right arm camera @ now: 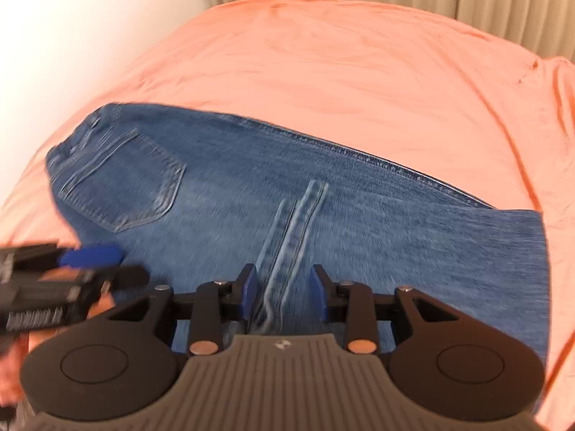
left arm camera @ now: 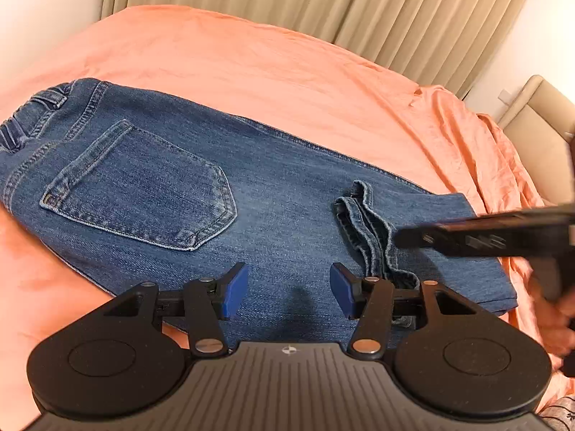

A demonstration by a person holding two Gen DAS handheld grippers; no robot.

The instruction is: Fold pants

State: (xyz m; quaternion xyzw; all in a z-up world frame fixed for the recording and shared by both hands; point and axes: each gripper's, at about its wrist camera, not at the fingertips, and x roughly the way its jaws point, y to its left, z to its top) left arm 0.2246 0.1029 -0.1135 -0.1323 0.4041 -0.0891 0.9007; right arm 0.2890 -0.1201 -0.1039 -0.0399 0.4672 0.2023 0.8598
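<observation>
Pants (left arm camera: pixel 201 194), one pair of blue jeans, lie across the orange-sheeted bed (left arm camera: pixel 287 72), doubled over so the leg hems (left arm camera: pixel 373 230) rest bunched on top near the middle, back pocket (left arm camera: pixel 143 186) facing up. Your left tongs (left arm camera: pixel 289 292) stand open just above the denim with nothing between the blue pads. Your right tongs (right arm camera: pixel 284 292) are also parted, straddling the hem strip without pressing on it; that view is blurred, so take it as open rather than gripping. Judging by how things lie, the first fold is down and the hems need squaring. Flatten the bunched cuffs so they sit even with the layer beneath, then take hold at the folded edge (left arm camera: pixel 481 244) with both tongs level before bringing it toward the waistband (left arm camera: pixel 32 115). You have two tongs, one pocket showing, one garment.
</observation>
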